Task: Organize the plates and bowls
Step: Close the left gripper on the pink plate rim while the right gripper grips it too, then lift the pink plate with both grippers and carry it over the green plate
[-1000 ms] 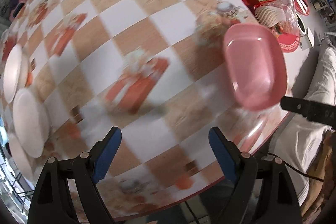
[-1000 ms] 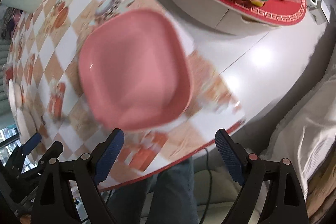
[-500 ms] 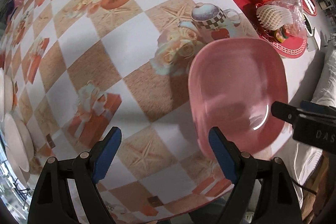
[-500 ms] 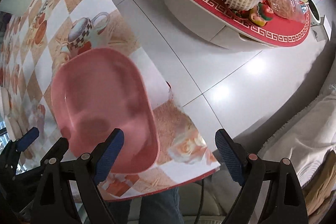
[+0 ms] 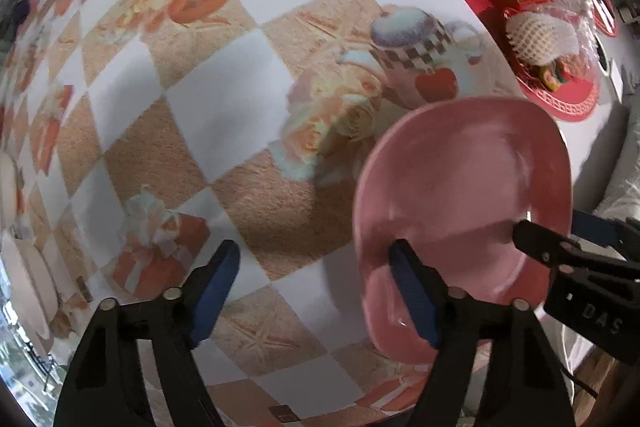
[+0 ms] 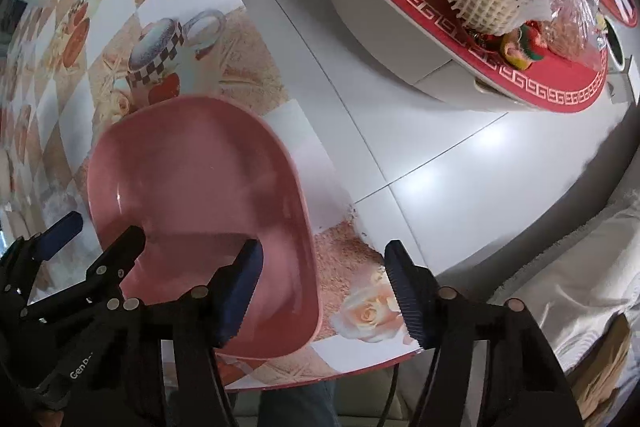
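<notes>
A pink squarish plate (image 5: 464, 195) lies near the corner of the checked tablecloth and also shows in the right wrist view (image 6: 200, 195). My left gripper (image 5: 316, 287) is open; its right finger (image 5: 412, 291) is over the plate's near-left rim, its left finger over the cloth. My right gripper (image 6: 324, 291) is open; its left finger (image 6: 240, 287) is over the plate's inside, its right finger (image 6: 404, 291) outside the rim. Whether any finger touches the plate I cannot tell. White plates (image 5: 28, 279) lie at the far left.
The table's (image 6: 352, 359) edge and corner are just in front of the plate. A low round red-topped table (image 6: 460, 39) with snack bags and netted fruit stands beyond on the tiled floor. A white sofa cushion (image 6: 560, 287) is at the right.
Both grippers have moved in toward the pink plate, which now looms larger. The left gripper's right finger and the right gripper's left finger now overlap the plate. Both stay open.
</notes>
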{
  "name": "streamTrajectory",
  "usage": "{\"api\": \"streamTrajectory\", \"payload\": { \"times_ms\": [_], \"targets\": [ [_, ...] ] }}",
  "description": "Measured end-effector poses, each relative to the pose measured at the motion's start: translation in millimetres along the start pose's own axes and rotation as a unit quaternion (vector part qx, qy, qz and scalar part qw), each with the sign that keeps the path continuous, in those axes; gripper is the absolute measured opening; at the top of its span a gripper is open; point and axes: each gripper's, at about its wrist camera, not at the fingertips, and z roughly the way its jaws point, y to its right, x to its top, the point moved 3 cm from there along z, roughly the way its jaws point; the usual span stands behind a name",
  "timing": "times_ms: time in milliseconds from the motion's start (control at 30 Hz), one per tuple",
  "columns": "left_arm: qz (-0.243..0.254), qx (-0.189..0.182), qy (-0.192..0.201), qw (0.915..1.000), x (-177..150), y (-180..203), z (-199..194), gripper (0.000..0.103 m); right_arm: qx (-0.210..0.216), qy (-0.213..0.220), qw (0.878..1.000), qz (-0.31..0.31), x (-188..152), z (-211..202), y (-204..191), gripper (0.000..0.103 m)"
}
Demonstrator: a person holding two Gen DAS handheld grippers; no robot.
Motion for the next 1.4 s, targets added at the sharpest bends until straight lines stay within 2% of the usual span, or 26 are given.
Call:
{"api": "streamTrajectory", "payload": {
  "times_ms": [33,100,133,200,267,300,433,567,967,1400],
  "targets": [
    [0.003,-0.005,0.0,1.0,0,2,-1,0.072,0.003,0.004,1.0,-0.007,0,-2,-3,0.051],
    [0.007,-0.016,0.001,0.9998,0,7,-2,0.064,0.009,0.007,1.0,-0.02,1,-4,-8,0.029],
    [0.009,-0.02,0.0,0.9998,2,11,-2,0.059,0.012,0.003,1.0,-0.024,1,-4,-11,0.025],
    [0.018,-0.022,0.002,0.9996,4,20,-3,0.05,0.007,0.002,1.0,-0.024,2,-4,-12,0.025],
    [0.031,-0.028,0.003,0.9991,3,25,-5,0.029,0.013,0.001,1.0,-0.022,2,-3,-13,0.025],
    [0.037,-0.032,0.002,0.9988,3,30,-5,0.025,0.011,0.0,1.0,-0.025,1,-3,-14,0.025],
    [0.033,-0.029,0.001,0.999,1,32,-3,0.026,0.015,-0.006,0.999,-0.033,-6,0,-21,0.025],
    [0.03,-0.017,-0.004,0.9994,-14,13,-1,0.026,0.013,-0.015,0.998,-0.056,-23,3,-44,0.025],
    [-0.056,0.004,-0.016,0.9983,-100,-88,6,0.026,0.007,-0.036,0.986,-0.164,-80,22,-163,0.025],
    [-0.113,0.003,-0.007,0.9936,-168,-176,9,0.026,-0.015,-0.038,0.976,-0.212,-129,32,-268,0.025]
  ]
}}
